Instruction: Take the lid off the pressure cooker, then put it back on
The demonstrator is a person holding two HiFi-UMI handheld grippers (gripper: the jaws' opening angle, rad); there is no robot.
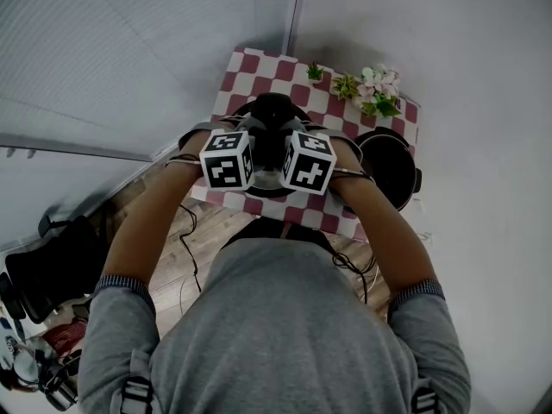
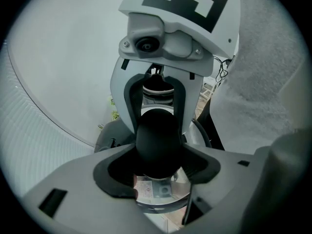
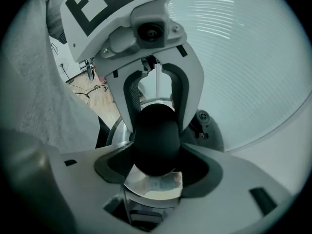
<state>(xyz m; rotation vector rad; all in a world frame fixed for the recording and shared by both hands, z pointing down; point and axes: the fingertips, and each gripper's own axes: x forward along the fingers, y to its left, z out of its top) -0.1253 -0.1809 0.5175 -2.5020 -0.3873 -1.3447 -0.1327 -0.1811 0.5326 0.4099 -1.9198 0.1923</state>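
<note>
Lid [image 2: 157,191], off the pot [image 1: 388,171], hangs over the checked table [image 1: 259,63], its black knob [image 2: 158,138] clamped by left gripper [image 2: 158,172] and right gripper [image 3: 157,165]. Replacing it likely comes next: centre over the pot, lower level.

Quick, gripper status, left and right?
Left gripper: closed on the lid knob.
Right gripper: closed on the same lid knob, from the opposite side.

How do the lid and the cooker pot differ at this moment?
The lid is shiny metal; the pot is dark. The lid is clamped at its black knob by the left hand-held gripper and right hand-held gripper; the pot stands open, untouched, on the checkered cloth. Both are round.
</note>
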